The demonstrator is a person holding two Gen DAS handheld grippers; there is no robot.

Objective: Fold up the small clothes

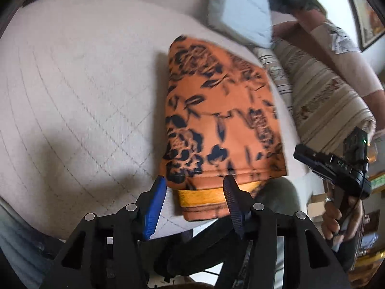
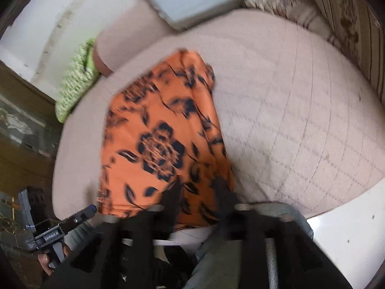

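Observation:
A folded orange garment (image 1: 221, 120) with a black flower print lies on the pale quilted bed (image 1: 72, 84); a yellow band shows at its near edge. My left gripper (image 1: 195, 179) hangs open just over that near edge, its blue finger (image 1: 155, 204) left of the cloth and its dark finger over it, nothing pinched. In the right wrist view the same garment (image 2: 158, 139) fills the middle, and my right gripper (image 2: 197, 183) stands open over its near end, blurred. Each gripper also shows in the other's view: the right gripper (image 1: 303, 155) beside the garment, the left gripper (image 2: 89, 210) at the lower left corner.
A light blue pillow (image 1: 240, 7) and a striped beige cushion (image 1: 324, 91) lie at the bed's far side. A green patterned cloth (image 2: 74, 79) sits at the bed's left edge beside a dark wooden cabinet (image 2: 21, 125). A person's arm (image 1: 336, 48) reaches over the cushion.

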